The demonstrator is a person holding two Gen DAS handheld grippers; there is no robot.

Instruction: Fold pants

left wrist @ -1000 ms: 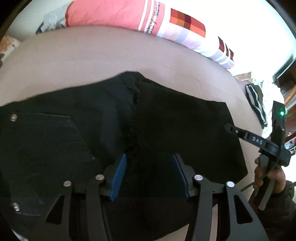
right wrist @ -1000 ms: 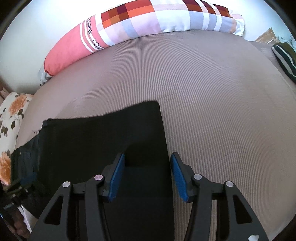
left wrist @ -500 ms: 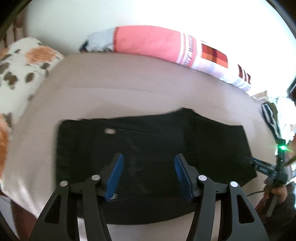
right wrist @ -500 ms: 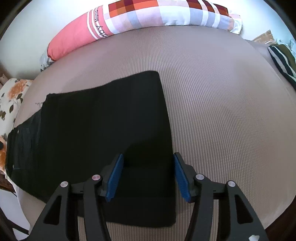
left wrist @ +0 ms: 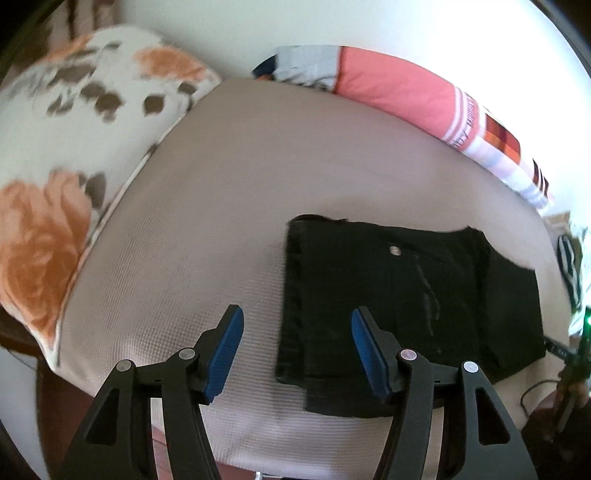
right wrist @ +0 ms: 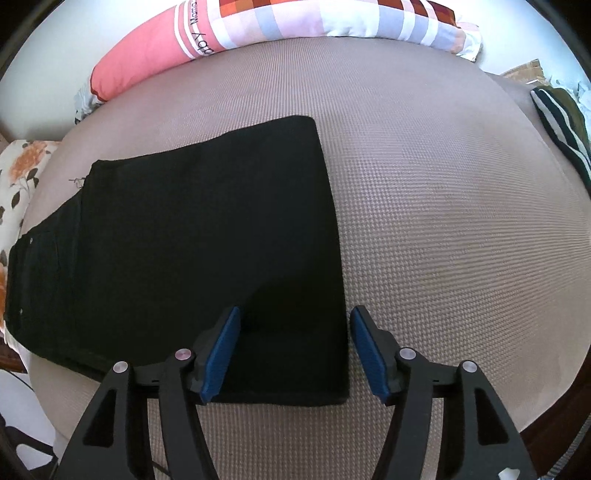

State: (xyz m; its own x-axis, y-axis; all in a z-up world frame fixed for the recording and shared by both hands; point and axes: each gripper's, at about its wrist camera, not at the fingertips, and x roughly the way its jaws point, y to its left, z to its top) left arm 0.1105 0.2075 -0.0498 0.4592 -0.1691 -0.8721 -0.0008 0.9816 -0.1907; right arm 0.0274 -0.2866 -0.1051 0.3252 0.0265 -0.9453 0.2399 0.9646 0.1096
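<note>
Black pants lie folded flat in a rectangle on the beige mattress. One rivet shows near their top. My left gripper hovers open above the left edge of the pants, with one pad over bare mattress and the other over cloth. My right gripper hangs above the right near corner of the pants. Its jaws are opening, and cloth lies beneath them without either pad pressing on it.
A long pink and checked pillow lies along the far side of the mattress. A floral pillow sits at the left end. A dark striped garment lies at the right. The mattress's near edge is close below the grippers.
My left gripper has swept left along the pants, from their middle to their left edge. The right gripper has drawn back slightly. Both jaws stand a little wider.
</note>
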